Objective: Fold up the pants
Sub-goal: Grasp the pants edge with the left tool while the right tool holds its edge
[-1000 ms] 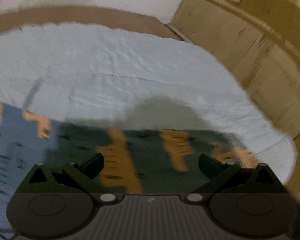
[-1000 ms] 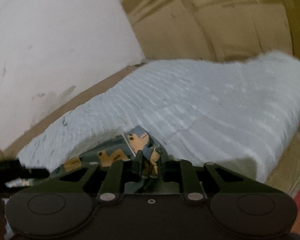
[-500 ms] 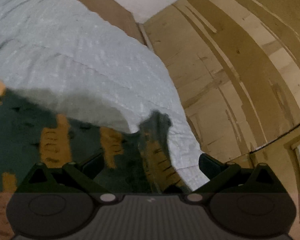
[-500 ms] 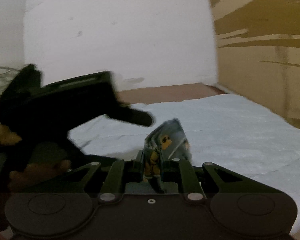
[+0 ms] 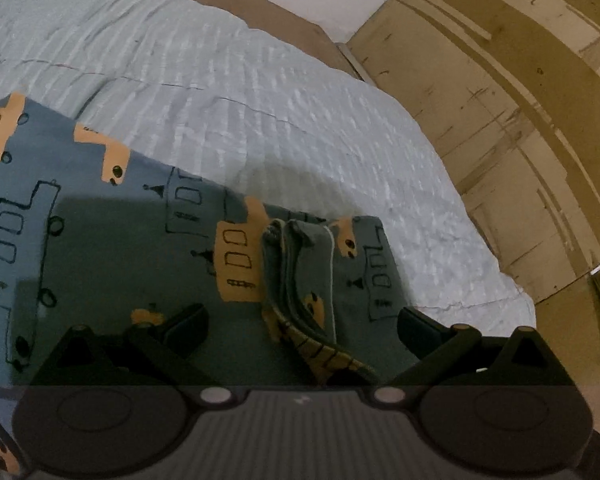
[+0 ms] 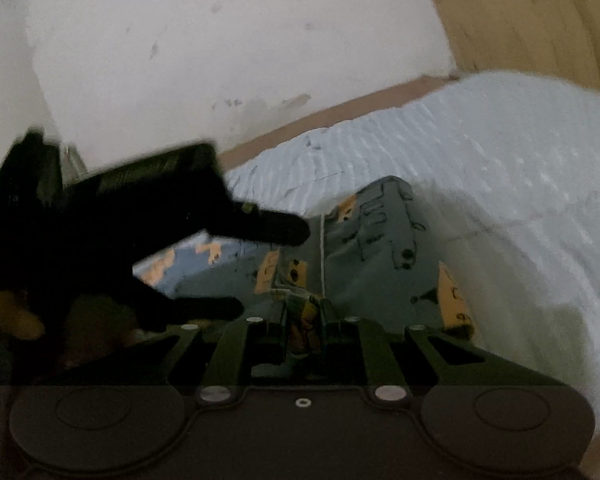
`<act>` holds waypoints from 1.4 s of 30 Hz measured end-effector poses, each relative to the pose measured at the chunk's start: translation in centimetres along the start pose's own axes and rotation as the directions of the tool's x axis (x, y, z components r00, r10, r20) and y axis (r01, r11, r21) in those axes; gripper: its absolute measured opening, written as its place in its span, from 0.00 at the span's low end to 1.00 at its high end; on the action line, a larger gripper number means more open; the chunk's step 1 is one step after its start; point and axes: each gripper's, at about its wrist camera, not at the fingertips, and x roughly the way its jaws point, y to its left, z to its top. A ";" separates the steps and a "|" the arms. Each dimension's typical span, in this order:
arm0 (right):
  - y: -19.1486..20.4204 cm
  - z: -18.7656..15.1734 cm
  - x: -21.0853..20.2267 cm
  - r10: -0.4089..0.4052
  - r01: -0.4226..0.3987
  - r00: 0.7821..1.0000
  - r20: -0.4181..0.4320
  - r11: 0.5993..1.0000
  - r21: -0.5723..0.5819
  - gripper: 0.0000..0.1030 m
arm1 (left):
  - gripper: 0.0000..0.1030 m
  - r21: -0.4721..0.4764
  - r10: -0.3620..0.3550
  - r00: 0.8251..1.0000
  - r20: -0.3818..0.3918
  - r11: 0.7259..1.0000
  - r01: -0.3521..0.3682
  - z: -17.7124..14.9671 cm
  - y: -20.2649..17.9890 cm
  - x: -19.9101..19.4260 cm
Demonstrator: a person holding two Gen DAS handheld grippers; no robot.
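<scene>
The pants (image 5: 112,248) are blue-grey with orange vehicle prints and lie on a pale blue bedspread (image 5: 228,92). In the left wrist view my left gripper (image 5: 300,320) is open, its fingers spread either side of a bunched ridge of cloth (image 5: 300,276) that rises between them. In the right wrist view my right gripper (image 6: 304,316) is shut on a pinched fold of the pants (image 6: 380,240), held just above the bed. The left gripper (image 6: 228,268) shows there as a dark blurred shape at the left, fingers apart.
A wooden wardrobe (image 5: 520,100) stands along the right of the bed. A white wall (image 6: 240,48) with a brown skirting strip (image 6: 340,120) runs behind it. The bedspread's edge (image 6: 580,340) drops off at the right.
The left gripper has swung back over the pants and now straddles a raised fold. The right gripper, still pinching cloth, has lowered toward the bed and the cloth spreads out ahead of it.
</scene>
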 end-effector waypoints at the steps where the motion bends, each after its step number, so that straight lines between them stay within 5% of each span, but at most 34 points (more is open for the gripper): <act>1: -0.4 0.1 0.0 0.008 -0.008 1.000 0.001 1.000 0.024 0.16 | 0.99 -0.004 -0.002 1.000 0.000 1.000 0.002 -0.1 0.0 -0.1; 11: -1.0 -0.3 -0.3 0.028 -0.029 1.000 0.007 0.996 0.081 0.17 | 0.96 -0.030 0.010 1.000 -0.007 0.999 -0.010 0.1 -0.1 0.2; 17: -1.0 -0.7 -0.6 0.027 -0.028 1.000 0.012 0.996 0.090 0.18 | 0.72 -0.055 0.081 0.997 0.010 0.995 -0.081 0.4 -0.5 0.4; 24: -0.5 -0.9 -0.5 0.007 -0.008 1.000 0.016 0.998 0.055 0.18 | 0.23 -0.041 0.081 0.997 -0.015 0.996 -0.082 0.2 -1.0 1.2; 27: 0.3 -0.9 -0.6 -0.017 0.017 0.999 0.030 1.000 0.000 0.19 | 0.13 -0.029 0.085 0.996 0.000 0.996 -0.085 0.1 -1.1 1.1; 34: 2.8 0.0 -1.4 -0.020 0.028 0.998 0.066 0.991 -0.128 0.19 | 0.10 0.050 0.082 0.995 0.056 0.995 -0.085 0.7 -2.6 -1.0; 42: 6.0 1.6 -1.7 0.088 -0.075 0.994 0.062 0.979 -0.191 0.19 | 0.09 0.100 0.113 0.992 0.063 0.988 -0.118 3.1 -2.2 -5.4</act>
